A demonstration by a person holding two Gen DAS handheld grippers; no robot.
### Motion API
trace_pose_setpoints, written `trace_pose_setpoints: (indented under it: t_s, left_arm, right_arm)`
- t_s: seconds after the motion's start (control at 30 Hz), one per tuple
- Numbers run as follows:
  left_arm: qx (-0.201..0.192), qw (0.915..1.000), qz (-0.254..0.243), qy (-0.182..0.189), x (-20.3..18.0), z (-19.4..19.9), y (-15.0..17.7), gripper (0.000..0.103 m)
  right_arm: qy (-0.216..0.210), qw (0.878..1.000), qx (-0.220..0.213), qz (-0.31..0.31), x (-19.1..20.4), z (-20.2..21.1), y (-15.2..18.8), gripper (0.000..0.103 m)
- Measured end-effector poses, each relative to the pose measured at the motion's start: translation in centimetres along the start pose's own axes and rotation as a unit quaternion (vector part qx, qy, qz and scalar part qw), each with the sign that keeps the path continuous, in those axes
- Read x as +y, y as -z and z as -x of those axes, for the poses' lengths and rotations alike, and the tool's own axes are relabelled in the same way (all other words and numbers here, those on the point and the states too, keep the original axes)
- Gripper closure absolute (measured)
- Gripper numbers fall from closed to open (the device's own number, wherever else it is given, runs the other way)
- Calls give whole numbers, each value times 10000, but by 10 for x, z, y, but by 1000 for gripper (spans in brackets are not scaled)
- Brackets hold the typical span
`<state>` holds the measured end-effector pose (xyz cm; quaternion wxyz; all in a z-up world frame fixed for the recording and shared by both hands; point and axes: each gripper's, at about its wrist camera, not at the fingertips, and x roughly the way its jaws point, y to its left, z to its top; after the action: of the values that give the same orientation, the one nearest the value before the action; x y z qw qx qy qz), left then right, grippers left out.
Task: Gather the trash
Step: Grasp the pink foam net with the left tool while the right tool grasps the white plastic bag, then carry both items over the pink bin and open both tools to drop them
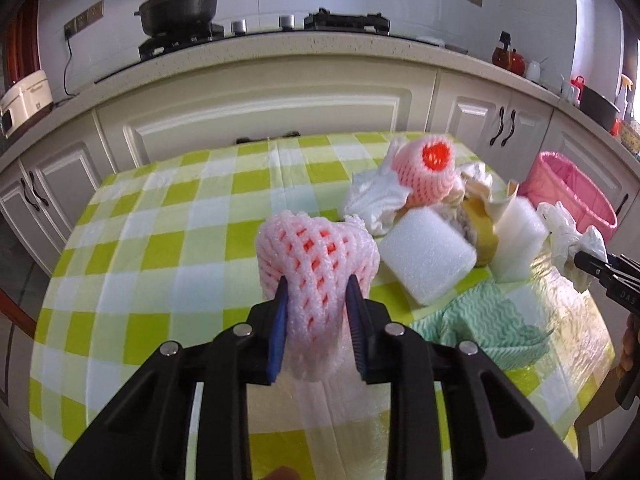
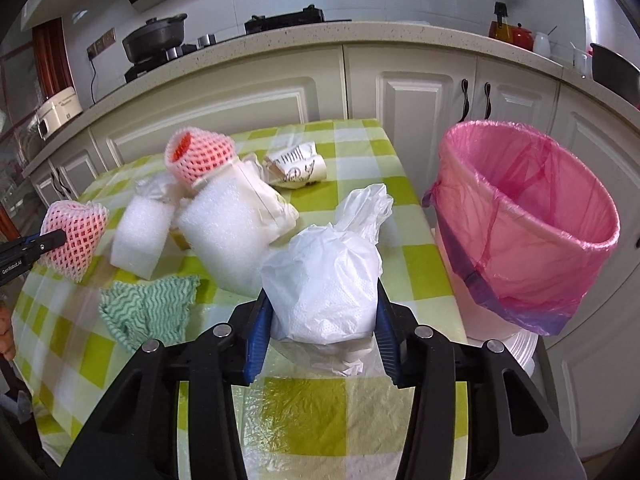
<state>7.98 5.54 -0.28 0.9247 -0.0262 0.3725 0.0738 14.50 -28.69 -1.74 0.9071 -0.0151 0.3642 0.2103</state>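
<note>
- We are in the carrying step: both grippers have a piece of trash and neither piece is in the bin yet.
- Our left gripper (image 1: 316,294) has its fingers pressed into a pink foam fruit net (image 1: 316,260), held above the checked tabletop (image 1: 160,216), well apart from the bin.
- Our right gripper (image 2: 322,306) has its fingers closed around a crumpled white plastic bag (image 2: 324,276), held over the tabletop's right side, near the bin.
- The pink-lined bin (image 2: 528,216) stands just beside the tabletop's right edge, its mouth open toward us.
- We judge the next move to be swinging the right gripper over the bin's mouth and letting the bag fall; the left then has to cross the whole pile to follow.
- Left on the tabletop: a second fruit net (image 2: 200,152), white foam blocks (image 2: 140,236), a paper cup (image 2: 298,166) and a green cloth (image 2: 148,304).
</note>
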Motion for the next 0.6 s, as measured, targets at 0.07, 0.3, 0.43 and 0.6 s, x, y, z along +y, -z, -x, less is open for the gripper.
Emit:
trace_pose_setpoints:
  t_s: [0.07, 0.3, 0.43, 0.6]
  left_arm:
    - [-187, 9998, -44, 44, -7, 14, -13, 76]
    - [-797, 9918, -349, 934, -72, 35, -79, 76]
    - [-933, 9824, -514, 1535, -128, 27, -114, 75]
    - [-816, 9682, -839, 2211, -211, 2, -144, 72]
  right_arm:
    - [-20, 9999, -149, -46, -5, 12, -9, 58]
    - [339, 9969, -641, -296, -60, 51, -54, 58]
    - [585, 9940, -754, -532, -110, 59, -71, 58]
    - [678, 9926, -702, -721, -159, 52, -80, 58]
